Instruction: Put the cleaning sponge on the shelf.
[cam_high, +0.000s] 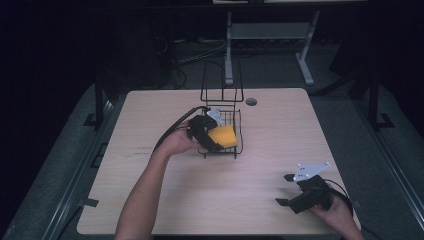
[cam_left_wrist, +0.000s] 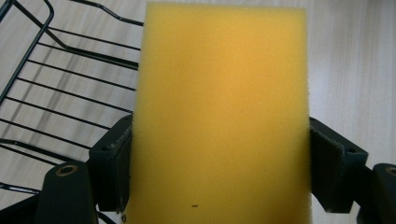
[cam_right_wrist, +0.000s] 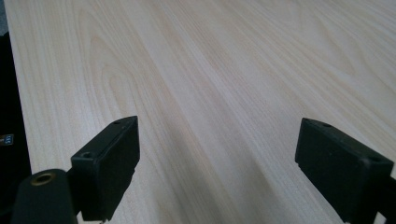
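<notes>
Sponge (cam_left_wrist: 219, 116) sits clamped in the left gripper (cam_high: 212, 134) over the wire basket (cam_high: 239, 131) (apparently for dropping in); right gripper (cam_high: 288, 190) waits, fingers spread, above the surface (cam_high: 260, 200).

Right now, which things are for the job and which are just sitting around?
For the job:
- yellow sponge, clamped in the left gripper
- black wire basket, where the sponge is being held

Just sitting around:
- right gripper, open, low over the table's near right corner
- wooden table itself
- round hole near the table's far edge
</notes>
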